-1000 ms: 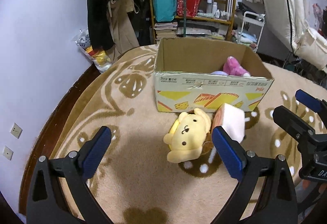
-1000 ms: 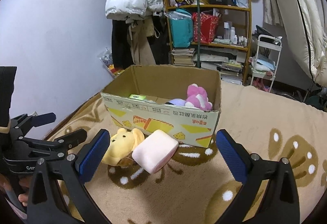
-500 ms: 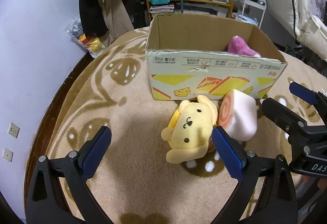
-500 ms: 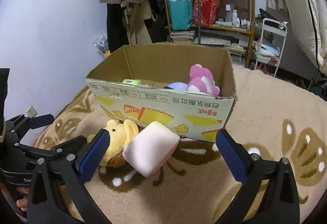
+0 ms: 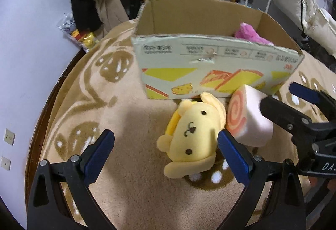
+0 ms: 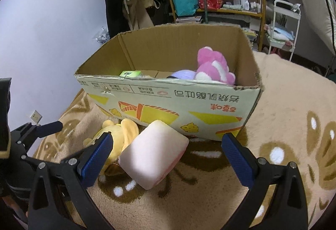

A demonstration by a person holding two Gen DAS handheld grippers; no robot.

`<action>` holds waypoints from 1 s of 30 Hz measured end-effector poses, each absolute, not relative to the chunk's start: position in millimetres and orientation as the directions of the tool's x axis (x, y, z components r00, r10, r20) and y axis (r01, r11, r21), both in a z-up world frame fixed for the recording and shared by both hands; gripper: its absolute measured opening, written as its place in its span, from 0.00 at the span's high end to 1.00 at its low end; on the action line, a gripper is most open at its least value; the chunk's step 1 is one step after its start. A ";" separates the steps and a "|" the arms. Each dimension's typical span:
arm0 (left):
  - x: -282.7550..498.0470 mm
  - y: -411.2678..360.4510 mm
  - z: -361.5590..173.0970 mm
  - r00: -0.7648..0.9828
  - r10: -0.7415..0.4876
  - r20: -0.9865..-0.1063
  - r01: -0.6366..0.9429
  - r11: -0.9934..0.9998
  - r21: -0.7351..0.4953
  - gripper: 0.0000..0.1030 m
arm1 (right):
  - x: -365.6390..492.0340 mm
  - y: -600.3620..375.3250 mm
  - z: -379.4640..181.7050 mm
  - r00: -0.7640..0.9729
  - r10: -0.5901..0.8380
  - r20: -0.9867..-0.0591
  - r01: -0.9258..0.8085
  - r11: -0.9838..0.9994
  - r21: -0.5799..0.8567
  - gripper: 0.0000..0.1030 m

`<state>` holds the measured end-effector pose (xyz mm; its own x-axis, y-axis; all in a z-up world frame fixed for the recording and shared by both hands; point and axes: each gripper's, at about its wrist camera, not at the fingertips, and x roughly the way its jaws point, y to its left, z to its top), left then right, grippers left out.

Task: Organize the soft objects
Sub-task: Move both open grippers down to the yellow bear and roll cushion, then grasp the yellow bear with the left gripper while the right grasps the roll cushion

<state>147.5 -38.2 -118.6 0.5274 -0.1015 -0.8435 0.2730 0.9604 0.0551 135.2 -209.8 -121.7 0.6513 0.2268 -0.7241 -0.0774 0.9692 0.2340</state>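
Beige pile carpet point(image 5: 130, 169) with brown leaf shapes and white dots spreads under both of your grippers, and its curved edge meets a dark wooden rim and then the pale wall on your left. Your left gripper point(image 5: 166, 153) has its blue ribbed pads spread wide, nothing between them touching either pad; the yellow dog plush point(image 5: 192, 132) lies on the carpet just ahead, closer to the right pad. Open carpet sits to the left of the plush. Your right gripper point(image 6: 167, 156) is spread wide too, holding nothing, and the pink swirl-roll cushion point(image 6: 153, 155) sits inside its span — nearer the left pad, with bare carpet on the right side.

The cushion is a smooth, rounded block, pale pink on its sides with an orange-and-white spiral on one end face point(image 5: 237, 114). It leans against the plush, and both lie just in front of the cardboard box point(image 6: 168, 102). The box is open-topped with ragged cut edges, its front printed with yellow and orange cake shapes and upside-down lettering. Inside it rest a fuzzy pink-and-white plush point(image 6: 212, 69), a lilac soft toy point(image 6: 182, 73) touching it, and a small green packet point(image 6: 130, 73) towards the left. Behind the box stands a crowded wooden shelf point(image 6: 231, 11).
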 end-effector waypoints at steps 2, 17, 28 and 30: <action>146.7 -44.2 -122.0 0.518 -0.114 -0.848 0.305 0.950 0.059 0.05 | 137.7 -208.5 -125.9 0.639 0.246 -0.729 -0.085 0.964 0.251 0.00; 154.4 -63.8 -153.1 0.420 -0.149 -0.895 0.396 0.918 0.033 0.05 | 160.6 -213.8 -158.7 0.530 0.315 -0.788 -0.049 0.938 0.342 0.03; 164.1 -63.1 -173.9 0.384 -0.175 -0.907 0.390 0.921 -0.012 0.07 | 162.6 -201.4 -170.4 0.469 0.345 -0.813 -0.078 0.933 0.351 0.36; 166.2 -62.2 -175.7 0.372 -0.202 -0.906 0.393 0.918 -0.044 0.15 | 162.5 -199.6 -169.9 0.470 0.343 -0.813 -0.081 0.934 0.347 0.42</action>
